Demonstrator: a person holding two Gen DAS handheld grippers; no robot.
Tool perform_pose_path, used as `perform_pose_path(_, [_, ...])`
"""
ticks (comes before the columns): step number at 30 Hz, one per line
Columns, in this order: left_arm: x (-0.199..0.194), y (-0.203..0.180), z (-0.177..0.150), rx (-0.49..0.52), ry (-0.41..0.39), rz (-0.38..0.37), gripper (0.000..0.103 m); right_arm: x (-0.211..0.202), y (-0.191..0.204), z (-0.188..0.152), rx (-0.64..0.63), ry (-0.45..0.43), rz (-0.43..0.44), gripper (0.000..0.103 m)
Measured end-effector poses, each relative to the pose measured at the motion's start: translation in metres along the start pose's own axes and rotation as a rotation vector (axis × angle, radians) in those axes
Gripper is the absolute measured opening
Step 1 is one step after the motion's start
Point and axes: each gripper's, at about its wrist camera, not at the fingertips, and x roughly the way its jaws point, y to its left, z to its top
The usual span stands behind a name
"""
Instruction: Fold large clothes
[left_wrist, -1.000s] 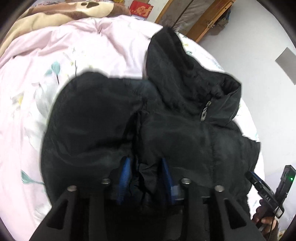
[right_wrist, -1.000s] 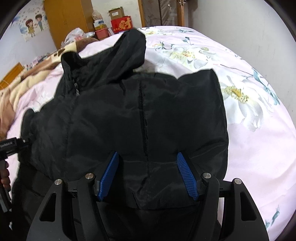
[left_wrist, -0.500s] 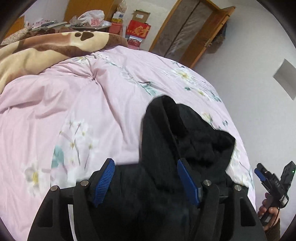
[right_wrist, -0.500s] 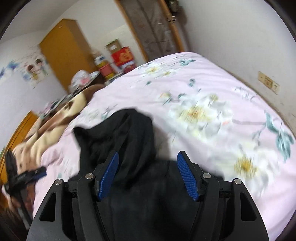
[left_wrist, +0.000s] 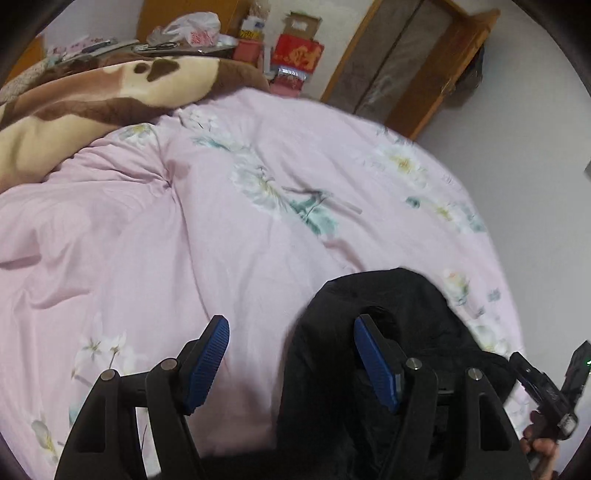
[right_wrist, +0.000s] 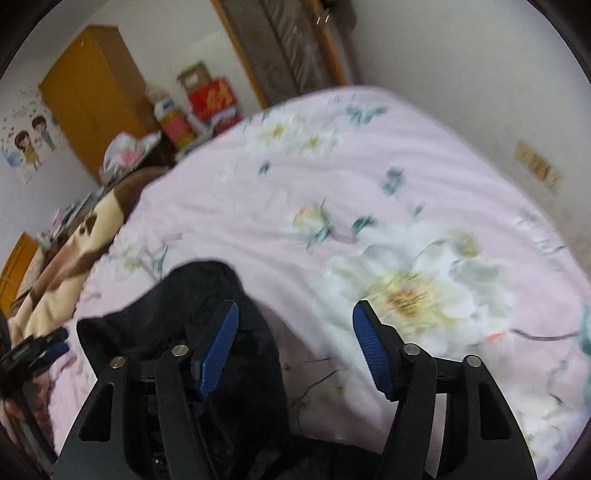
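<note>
Over the bed (left_wrist: 221, 229), both hand-held grippers, left (left_wrist: 291, 363) and right (right_wrist: 293, 350), hang released; black jacket (left_wrist: 373, 332) awaits regrasping for the next fold.

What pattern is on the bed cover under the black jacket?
The bed cover is pale pink with large white flowers and green leaves, showing best in the right wrist view.

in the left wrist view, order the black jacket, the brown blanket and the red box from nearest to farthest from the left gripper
1. black jacket, right beside the left gripper, lower right.
2. brown blanket, across the bed, upper left.
3. red box, beyond the bed, top centre.
</note>
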Motion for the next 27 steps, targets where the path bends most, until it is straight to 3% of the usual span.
perform_pose_path(2, [0.009,-0.003,0.001,-0.007,0.003,-0.033,0.070,0.013,0.003,-0.005,-0.016,0.054,0.087,0.064])
perform_pose_path(4, [0.015,-0.004,0.001,-0.002,0.011,-0.060,0.070,0.018,0.012,-0.014,-0.072,0.073,0.116,0.064])
perform_pose_path(6, [0.021,-0.005,-0.002,-0.002,0.040,-0.029,0.070,0.026,0.021,-0.025,-0.157,0.118,0.108,0.064])
perform_pose_path(9, [0.009,0.005,0.000,-0.090,-0.042,-0.063,0.069,0.034,0.025,-0.040,-0.203,0.169,0.110,0.063])
perform_pose_path(11, [0.007,0.001,0.005,-0.067,-0.067,-0.069,0.070,0.033,0.023,-0.048,-0.228,0.160,0.115,0.058])
perform_pose_path(13, [0.015,-0.007,0.006,-0.029,-0.033,-0.044,0.070,0.036,0.020,-0.053,-0.245,0.163,0.101,0.057])
perform_pose_path(17, [0.042,-0.008,-0.004,-0.101,0.066,-0.113,0.070,0.045,0.012,-0.052,-0.191,0.189,0.113,0.054])
perform_pose_path(18, [0.048,-0.007,-0.007,-0.112,0.098,-0.100,0.067,0.045,0.014,-0.053,-0.189,0.190,0.118,0.045])
perform_pose_path(21, [0.056,-0.006,-0.016,-0.111,0.136,-0.051,0.017,0.043,0.023,-0.056,-0.250,0.182,0.051,0.029])
perform_pose_path(22, [0.056,-0.005,-0.018,-0.103,0.140,-0.034,0.010,0.040,0.027,-0.058,-0.280,0.169,0.036,0.027])
perform_pose_path(27, [0.030,-0.005,-0.030,-0.101,0.071,-0.065,0.006,0.019,0.054,-0.070,-0.438,0.073,-0.095,0.017])
